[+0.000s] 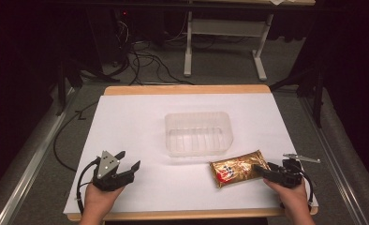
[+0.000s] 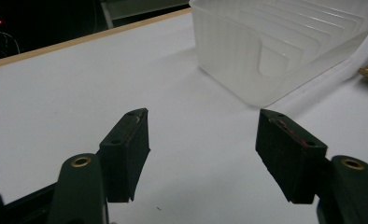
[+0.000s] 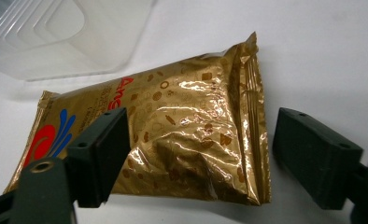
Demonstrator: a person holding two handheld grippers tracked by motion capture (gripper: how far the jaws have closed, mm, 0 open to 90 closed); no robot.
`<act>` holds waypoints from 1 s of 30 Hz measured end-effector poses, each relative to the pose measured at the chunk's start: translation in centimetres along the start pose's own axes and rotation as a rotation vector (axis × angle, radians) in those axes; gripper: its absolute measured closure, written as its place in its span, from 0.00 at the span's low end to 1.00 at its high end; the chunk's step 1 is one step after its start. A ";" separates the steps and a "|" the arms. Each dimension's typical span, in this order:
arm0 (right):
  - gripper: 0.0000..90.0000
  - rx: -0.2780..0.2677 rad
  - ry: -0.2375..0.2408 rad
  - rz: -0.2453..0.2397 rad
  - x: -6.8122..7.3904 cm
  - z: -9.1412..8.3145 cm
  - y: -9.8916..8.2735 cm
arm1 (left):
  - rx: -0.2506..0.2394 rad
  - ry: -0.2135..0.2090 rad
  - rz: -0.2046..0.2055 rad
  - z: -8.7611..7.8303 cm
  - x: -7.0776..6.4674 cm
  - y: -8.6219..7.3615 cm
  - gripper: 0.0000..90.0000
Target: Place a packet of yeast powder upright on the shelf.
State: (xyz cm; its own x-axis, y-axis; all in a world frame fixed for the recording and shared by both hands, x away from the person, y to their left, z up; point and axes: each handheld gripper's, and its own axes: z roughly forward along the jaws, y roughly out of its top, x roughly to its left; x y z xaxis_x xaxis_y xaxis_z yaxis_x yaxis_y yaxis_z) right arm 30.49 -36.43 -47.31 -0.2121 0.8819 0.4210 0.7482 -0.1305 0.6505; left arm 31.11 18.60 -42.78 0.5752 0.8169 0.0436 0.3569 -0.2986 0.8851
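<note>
— Gold foil is seen first: a pouch [image 1: 239, 168] lies flat on the white sheet [image 1: 140, 117] covering the table [image 1: 187, 89], at the near right.

— And the right tongs [image 1: 262, 171]?

— They are held by the right hand [image 1: 292, 197] at the pouch's right end. In the right gripper view the jaws are seen spread apart, one over the foil and one off to the side of the crimped end. The pouch [image 3: 173, 140] is not clamped; whether it is touched by a jaw cannot be told.

— Red and blue print is noted on the pouch's left part.

— Yes, and a clear plastic tub [image 1: 198, 133] is set just beyond the pouch, near the middle of the sheet, upright and open at the top. Its ribbed floor is seen in the left gripper view [image 2: 285, 42].

— The left tongs [image 1: 128, 160]?

— They are held by the left hand [image 1: 98, 199] at the near left, well apart from the tub. The jaws are seen wide apart, with nothing between them but bare sheet.

— Beyond the table?

— Grey floor, dark cables [image 1: 145, 63] and a white frame [image 1: 225, 37] are made out.
</note>
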 end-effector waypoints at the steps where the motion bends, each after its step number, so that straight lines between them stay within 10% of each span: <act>1: 0.29 0.002 0.006 0.012 0.0 0.0 0.0 | 0.001 -0.002 -0.001 0.0 0.0 0.0 0.39; 9: 0.50 -0.007 0.123 0.122 -1.2 0.0 -0.4 | 0.007 -0.003 0.012 0.2 -0.2 0.0 0.39; 16: 0.75 -0.049 0.155 0.124 -1.4 -0.4 -0.4 | 0.005 -0.001 0.012 0.2 -0.2 0.0 0.39; 30: 0.97 -0.056 0.088 0.061 -0.3 -0.6 0.0 | 0.003 -0.004 0.009 0.0 -0.1 0.0 0.39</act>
State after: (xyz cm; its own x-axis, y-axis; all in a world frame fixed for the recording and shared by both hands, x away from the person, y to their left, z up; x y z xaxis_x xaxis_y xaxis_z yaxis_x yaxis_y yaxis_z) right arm 30.24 -36.97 -47.07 -0.2233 0.8288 0.5131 0.7257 -0.2101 0.6551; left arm 31.08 18.47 -42.78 0.5811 0.8123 0.0494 0.3545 -0.3073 0.8831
